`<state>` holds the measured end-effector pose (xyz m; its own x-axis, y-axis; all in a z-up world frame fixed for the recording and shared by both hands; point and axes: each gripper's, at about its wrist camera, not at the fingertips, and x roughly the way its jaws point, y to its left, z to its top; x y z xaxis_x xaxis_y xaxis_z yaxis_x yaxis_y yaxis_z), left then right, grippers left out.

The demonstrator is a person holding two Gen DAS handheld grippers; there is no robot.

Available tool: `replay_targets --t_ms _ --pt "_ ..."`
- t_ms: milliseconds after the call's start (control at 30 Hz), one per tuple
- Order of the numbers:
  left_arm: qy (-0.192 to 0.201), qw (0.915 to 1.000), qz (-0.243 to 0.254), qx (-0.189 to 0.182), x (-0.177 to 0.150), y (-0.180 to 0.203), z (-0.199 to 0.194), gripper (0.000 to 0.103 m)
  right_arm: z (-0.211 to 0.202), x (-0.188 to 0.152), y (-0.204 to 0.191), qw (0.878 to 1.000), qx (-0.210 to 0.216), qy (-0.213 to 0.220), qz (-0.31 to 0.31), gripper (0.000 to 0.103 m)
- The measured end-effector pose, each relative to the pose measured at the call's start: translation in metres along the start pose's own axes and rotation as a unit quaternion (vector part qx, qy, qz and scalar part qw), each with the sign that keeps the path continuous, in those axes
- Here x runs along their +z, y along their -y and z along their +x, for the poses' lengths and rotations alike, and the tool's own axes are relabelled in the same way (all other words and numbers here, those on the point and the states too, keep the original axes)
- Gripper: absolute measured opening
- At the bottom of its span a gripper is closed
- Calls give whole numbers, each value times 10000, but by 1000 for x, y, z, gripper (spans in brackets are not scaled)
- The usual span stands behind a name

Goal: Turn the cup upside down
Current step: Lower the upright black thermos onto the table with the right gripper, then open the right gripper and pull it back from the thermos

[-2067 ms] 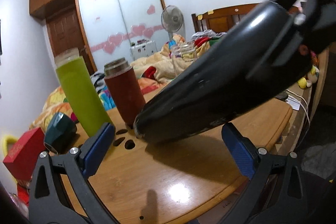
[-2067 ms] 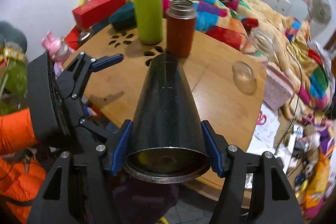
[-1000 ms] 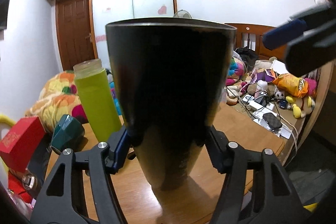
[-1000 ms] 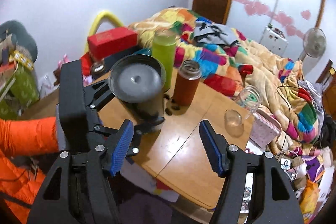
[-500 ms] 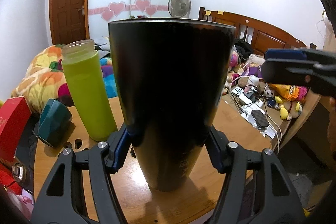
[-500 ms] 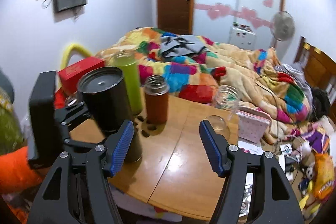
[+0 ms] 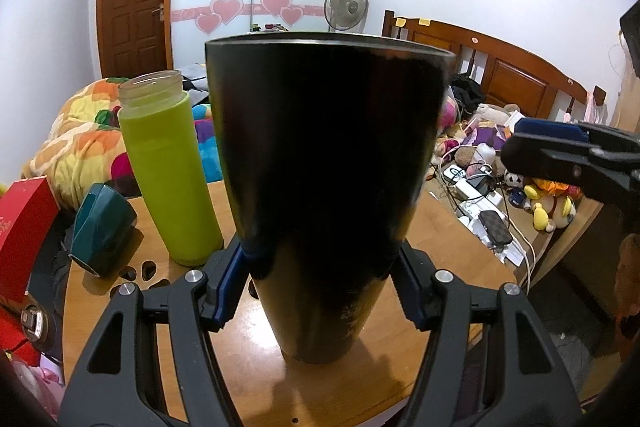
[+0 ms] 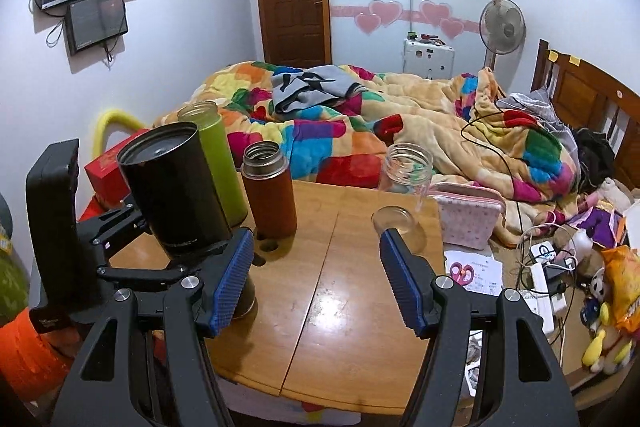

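the black cup (image 7: pixel 328 187) stands on the desk (image 8: pixel 352 303), closed end up and narrow end down, beside the green bottle (image 7: pixel 168 171). the left gripper (image 7: pixel 320 287) has its jaws clamped low on the cup's taper. the right gripper (image 8: pixel 316 279) is spread wide, holding nothing. it looks like rigid, smooth metal, likely slippery and top-heavy; a mid-body grip seems safer.

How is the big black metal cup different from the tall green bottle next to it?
The black metal cup is clamped by the left gripper; the tall green bottle stands free. The cup is wider and flares upward; the bottle is slim and straight. The cup is dark and shiny, the bottle bright lime. Both rest on the wooden table.
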<state>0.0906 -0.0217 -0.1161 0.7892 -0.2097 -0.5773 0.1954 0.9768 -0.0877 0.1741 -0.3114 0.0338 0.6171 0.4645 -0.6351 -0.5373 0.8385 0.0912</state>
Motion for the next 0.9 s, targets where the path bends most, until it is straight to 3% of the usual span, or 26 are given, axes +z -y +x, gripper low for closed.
replay_targets --t_ms 233,433,500,533,667,767,900 --pt "-14 10000 19 66 0 2 -7 64 -5 0 1 9999 21 21 118 62" --pt "156 9998 -117 -24 4 -1 -39 65 -11 0 -2 9999 -4 51 150 62" --pt "264 9996 -107 -1 8 0 -53 66 -15 1 -3 9998 -58 89 171 70" --pt "331 9994 -94 12 11 0 -62 68 -18 2 -3 9997 -82 152 191 74" --pt "640 9977 -67 211 24 0 -93 82 -31 8 -6 9991 -120 337 220 76" --pt "880 9953 -109 393 36 -2 -114 94 -43 13 -9 9982 -227 510 206 86" --pt "1166 9914 -213 559 48 -7 -137 99 -56 21 -16 9971 -248 703 157 90"
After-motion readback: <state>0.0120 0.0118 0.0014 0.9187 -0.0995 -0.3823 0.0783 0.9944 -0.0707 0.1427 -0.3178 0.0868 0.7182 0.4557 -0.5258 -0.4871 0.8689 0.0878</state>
